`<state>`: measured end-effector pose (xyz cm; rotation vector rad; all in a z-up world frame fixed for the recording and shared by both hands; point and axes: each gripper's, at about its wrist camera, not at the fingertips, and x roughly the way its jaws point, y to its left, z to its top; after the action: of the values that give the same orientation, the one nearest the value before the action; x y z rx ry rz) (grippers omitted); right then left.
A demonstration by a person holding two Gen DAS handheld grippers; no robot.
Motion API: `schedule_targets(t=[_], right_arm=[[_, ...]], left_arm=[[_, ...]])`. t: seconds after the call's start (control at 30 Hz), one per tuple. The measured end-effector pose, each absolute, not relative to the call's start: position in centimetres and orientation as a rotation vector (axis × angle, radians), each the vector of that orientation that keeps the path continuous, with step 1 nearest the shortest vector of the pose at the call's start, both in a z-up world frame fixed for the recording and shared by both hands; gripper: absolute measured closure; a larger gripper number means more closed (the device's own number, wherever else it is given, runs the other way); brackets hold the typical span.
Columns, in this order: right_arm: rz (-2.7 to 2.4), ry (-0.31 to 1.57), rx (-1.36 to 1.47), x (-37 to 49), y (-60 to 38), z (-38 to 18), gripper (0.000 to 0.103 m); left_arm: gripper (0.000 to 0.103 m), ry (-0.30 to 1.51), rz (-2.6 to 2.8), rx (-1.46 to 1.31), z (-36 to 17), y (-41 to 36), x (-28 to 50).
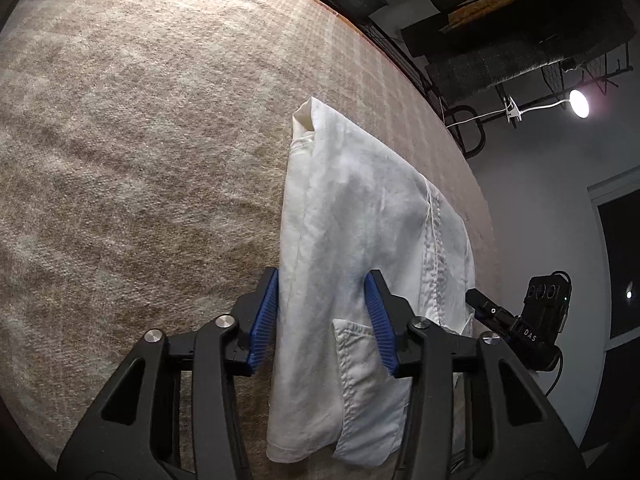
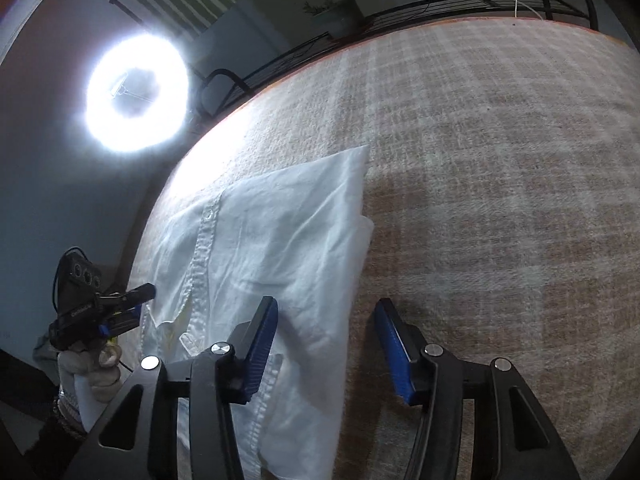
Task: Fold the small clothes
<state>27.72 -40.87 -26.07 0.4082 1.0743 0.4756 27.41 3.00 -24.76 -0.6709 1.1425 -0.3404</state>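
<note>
Left wrist view shows the left gripper (image 1: 324, 320) part-open astride a folded white button-front cotton shirt (image 1: 360, 216) lying on the beige checked woven desk (image 1: 140, 140), while the right gripper (image 2: 326, 344) stands part-open over the shirt's (image 2: 280, 232) edge, pads gripping nothing.

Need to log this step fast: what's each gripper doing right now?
Left gripper: open, astride the white shirt's edge.
Right gripper: open, astride its other edge.

A white shirt (image 1: 360, 216) lies on the beige checked blanket (image 1: 140, 140).
</note>
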Motion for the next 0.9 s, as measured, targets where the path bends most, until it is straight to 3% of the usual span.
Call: schedule_targets(t=[0.17,0.3,0.47,0.9], right_arm=[[0.5,1.09,0.414,27.9,-39.9,-26.2,0.056],[0.489,1.089,0.414,28.1,-39.3,-25.6,0.078],[0.485,1.058,0.363,27.9,-38.4,-23.7,0.09],[0.502,0.924,0.212,25.1,-36.0,-17.4,0.094]], left_arm=[[0.076,1.138,-0.321,-0.619,-24.4,1.8,27.7],[0.085,1.118,-0.3,-0.531,-23.5,0.5,27.4],[0.092,1.064,-0.277,-0.404,-21.4,-1.8,26.8],[0.094,0.9,-0.305,-0.237,-15.0,-7.4,23.8]])
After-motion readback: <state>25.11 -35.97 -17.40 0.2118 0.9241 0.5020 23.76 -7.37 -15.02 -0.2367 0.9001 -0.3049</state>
